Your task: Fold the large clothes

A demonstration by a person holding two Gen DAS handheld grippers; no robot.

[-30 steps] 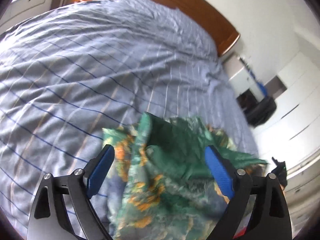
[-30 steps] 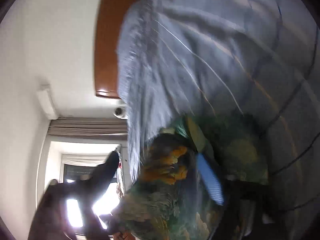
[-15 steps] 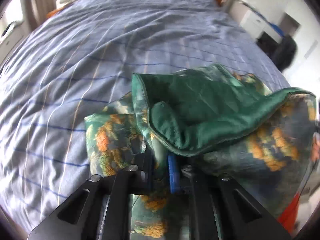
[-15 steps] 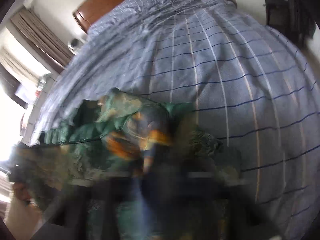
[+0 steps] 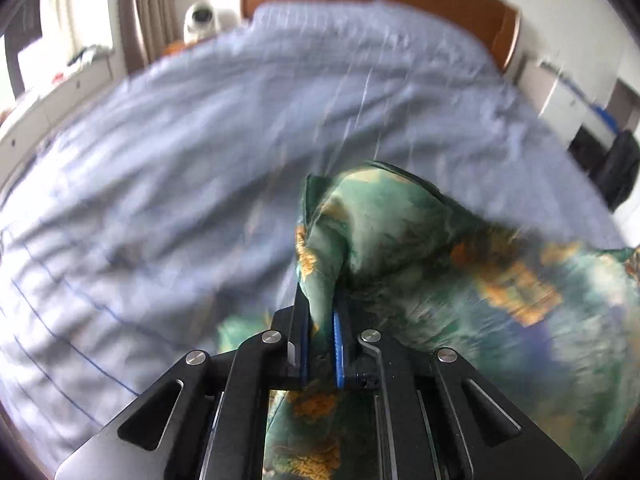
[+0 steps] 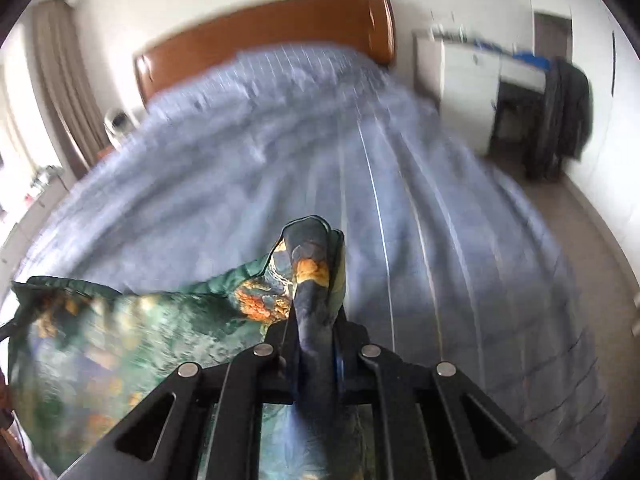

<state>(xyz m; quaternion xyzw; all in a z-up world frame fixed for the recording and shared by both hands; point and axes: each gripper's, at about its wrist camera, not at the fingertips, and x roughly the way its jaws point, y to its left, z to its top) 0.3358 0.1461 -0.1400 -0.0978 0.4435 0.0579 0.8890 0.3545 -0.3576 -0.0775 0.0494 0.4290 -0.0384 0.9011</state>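
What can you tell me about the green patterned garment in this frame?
The green garment looks like thin, silky cloth printed with orange and blue patches, with a plain darker green inner side and a stitched hem. It is bunched, not flat, and stretches between both grippers: the left gripper and the right gripper are each shut on a pinched fold. Behind it lies the striped blue bedcover.

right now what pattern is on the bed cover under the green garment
Pale blue bed cover with thin white and dark blue grid lines, clearest in the right wrist view.
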